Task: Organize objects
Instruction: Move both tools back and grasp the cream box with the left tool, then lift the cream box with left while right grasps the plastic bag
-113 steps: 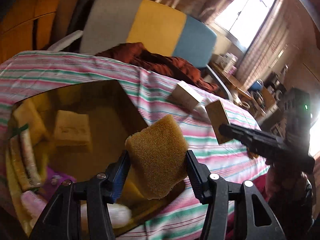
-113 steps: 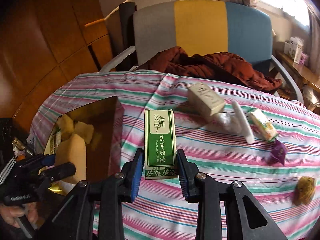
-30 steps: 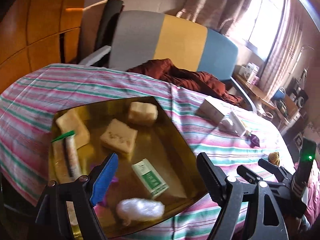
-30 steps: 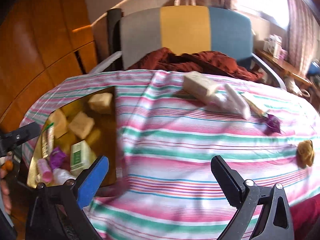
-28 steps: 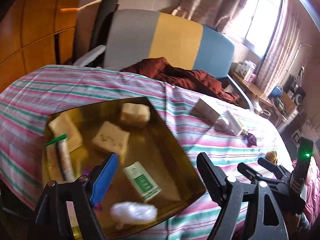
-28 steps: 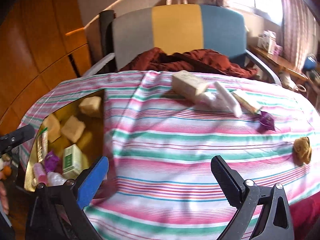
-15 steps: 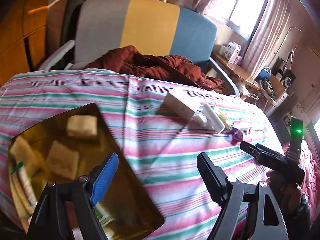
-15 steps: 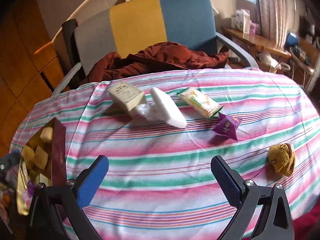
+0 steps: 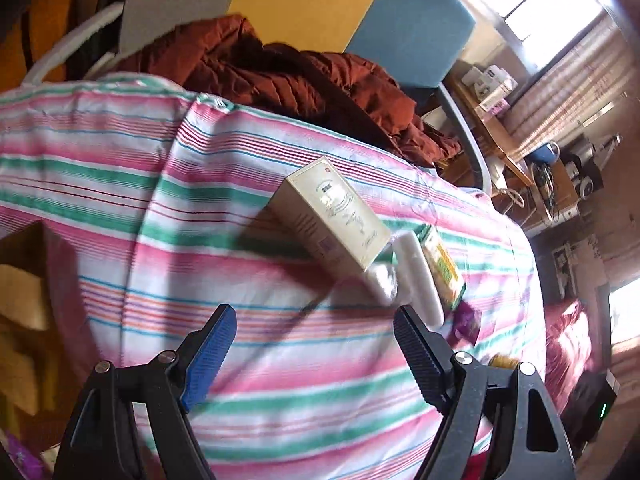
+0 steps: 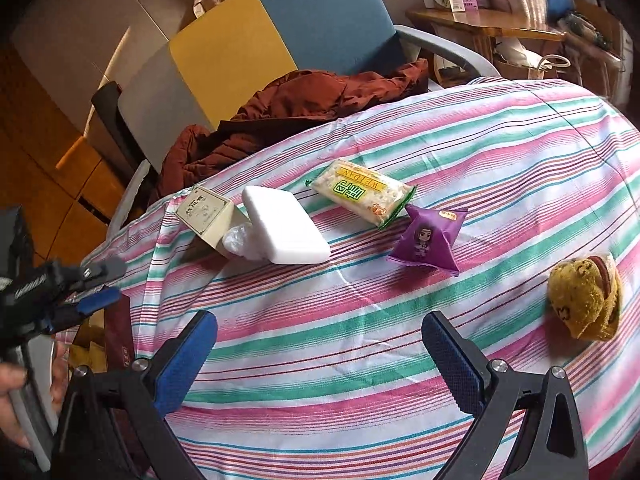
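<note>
Right claw: jaws apart, empty, over striped bench. Ahead of it: white block, touching cream box at its left; green packet; purple sachet. Plush to the right. Left claw: apart, empty, box ahead.

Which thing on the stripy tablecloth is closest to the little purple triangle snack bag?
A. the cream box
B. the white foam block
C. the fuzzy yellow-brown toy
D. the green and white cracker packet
D: in the right wrist view the green and white cracker packet lies right beside the purple triangular snack pouch, nearly touching its top corner.
</note>
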### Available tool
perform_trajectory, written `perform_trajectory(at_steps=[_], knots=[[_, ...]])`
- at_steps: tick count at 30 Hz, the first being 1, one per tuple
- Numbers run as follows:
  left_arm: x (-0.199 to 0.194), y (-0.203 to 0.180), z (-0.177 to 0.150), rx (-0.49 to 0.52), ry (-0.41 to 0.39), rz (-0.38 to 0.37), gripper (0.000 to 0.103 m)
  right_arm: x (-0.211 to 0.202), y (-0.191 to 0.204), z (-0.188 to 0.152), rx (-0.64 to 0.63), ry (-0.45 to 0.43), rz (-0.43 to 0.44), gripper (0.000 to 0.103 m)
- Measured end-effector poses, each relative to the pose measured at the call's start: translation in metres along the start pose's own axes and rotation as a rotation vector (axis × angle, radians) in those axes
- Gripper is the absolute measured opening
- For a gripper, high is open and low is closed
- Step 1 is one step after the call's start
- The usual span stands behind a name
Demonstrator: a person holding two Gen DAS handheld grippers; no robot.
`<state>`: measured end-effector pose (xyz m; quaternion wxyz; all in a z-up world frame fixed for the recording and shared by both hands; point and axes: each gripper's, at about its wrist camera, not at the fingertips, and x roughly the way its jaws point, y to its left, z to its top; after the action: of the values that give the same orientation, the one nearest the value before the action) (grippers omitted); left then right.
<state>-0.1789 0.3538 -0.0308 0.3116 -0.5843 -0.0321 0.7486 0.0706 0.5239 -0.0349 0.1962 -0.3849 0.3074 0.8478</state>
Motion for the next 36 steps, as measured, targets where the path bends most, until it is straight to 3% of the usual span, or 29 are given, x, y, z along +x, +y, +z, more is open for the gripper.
perform_trajectory(at_steps=[4,7,10,14,16,17,24,36], knots=[[0.032,-0.009,0.030,-0.078,0.013,0.035,0.085,-0.001,0.003,-0.001,-0.014,0.012,0.016,0.103],[0.051,-0.013,0.051,-0.137,0.015,0.055,0.093,-0.005,0.003,0.000,-0.013,0.002,0.039,0.103],[0.062,-0.014,0.063,-0.205,0.005,0.026,0.099,-0.006,0.000,0.001,0.001,-0.003,0.043,0.103],[0.087,-0.028,0.076,-0.171,0.021,0.088,0.101,-0.007,-0.006,0.003,0.031,0.000,0.056,0.103],[0.102,-0.026,0.076,-0.160,0.054,0.122,0.097,-0.006,-0.007,0.003,0.038,0.002,0.055,0.103],[0.109,-0.024,0.075,-0.155,0.074,0.136,0.085,-0.006,-0.008,0.003,0.039,0.003,0.053,0.103],[0.088,-0.005,0.053,-0.026,0.105,0.021,0.061,0.000,-0.009,0.002,0.038,0.015,0.024,0.103],[0.033,0.024,-0.034,0.114,0.131,-0.016,0.059,0.018,0.005,-0.001,-0.012,0.076,-0.015,0.103]])
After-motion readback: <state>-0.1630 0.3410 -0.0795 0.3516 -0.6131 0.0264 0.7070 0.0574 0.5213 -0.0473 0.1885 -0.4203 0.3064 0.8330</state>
